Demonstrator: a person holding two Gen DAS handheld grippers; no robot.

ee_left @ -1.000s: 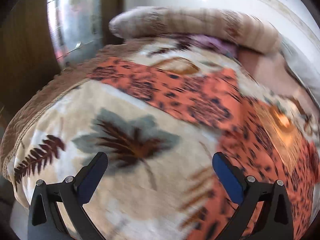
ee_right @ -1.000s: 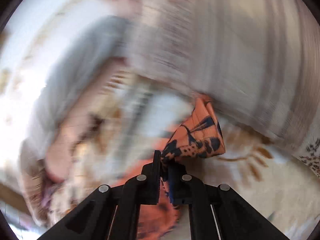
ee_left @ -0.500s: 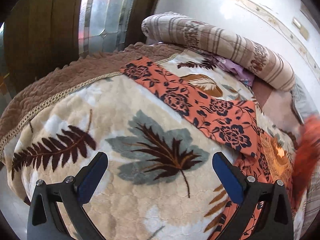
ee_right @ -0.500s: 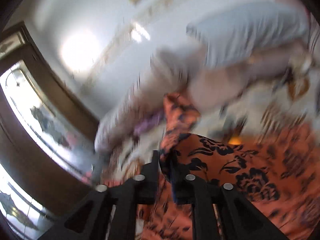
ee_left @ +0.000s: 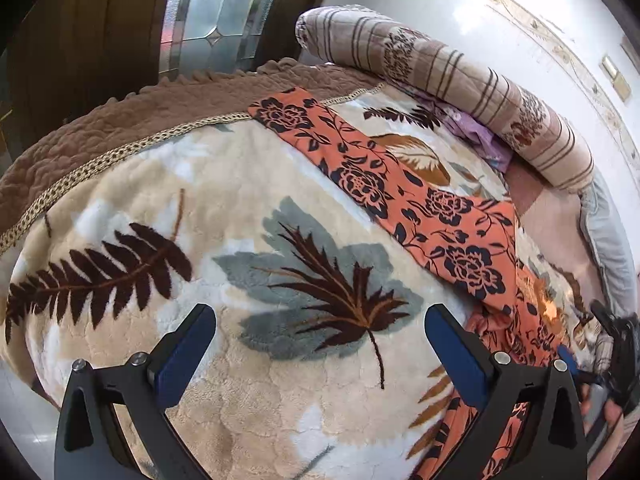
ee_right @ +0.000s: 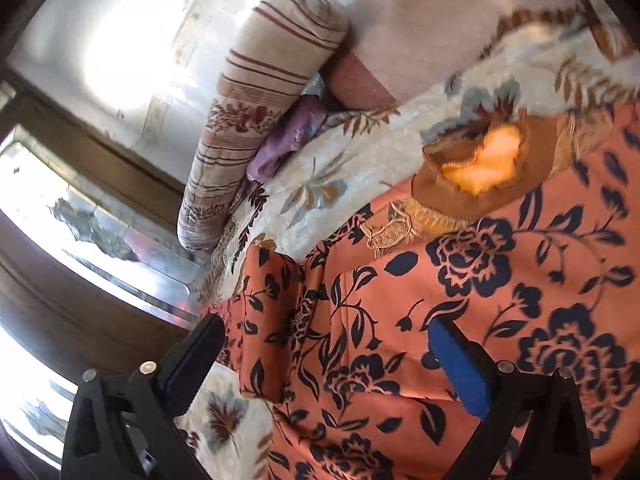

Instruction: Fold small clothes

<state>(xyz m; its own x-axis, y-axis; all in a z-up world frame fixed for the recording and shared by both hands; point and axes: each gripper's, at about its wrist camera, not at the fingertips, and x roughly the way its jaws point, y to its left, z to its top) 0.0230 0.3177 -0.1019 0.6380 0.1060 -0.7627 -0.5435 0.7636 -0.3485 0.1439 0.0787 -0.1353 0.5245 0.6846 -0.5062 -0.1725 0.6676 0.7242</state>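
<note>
An orange garment with dark blue flowers (ee_left: 404, 196) lies flat on a leaf-patterned blanket (ee_left: 240, 232), one long part stretched toward the far edge. My left gripper (ee_left: 318, 346) is open and empty above the blanket, left of the garment. My right gripper (ee_right: 326, 360) is open just above the garment (ee_right: 500, 300), with a folded edge of the cloth between the spread fingers; nothing is clamped. It also shows at the right edge of the left wrist view (ee_left: 616, 356).
A striped rolled pillow (ee_left: 448, 84) lies along the wall at the back, with a purple cloth (ee_left: 472, 136) under it. A brown quilt edge (ee_left: 120, 128) borders the blanket at the left. A brown and yellow patch (ee_right: 484, 168) sits by the garment.
My right gripper has opened and let go of the orange garment, which now lies spread on the blanket. The left gripper stayed open and shifted its view slightly.
</note>
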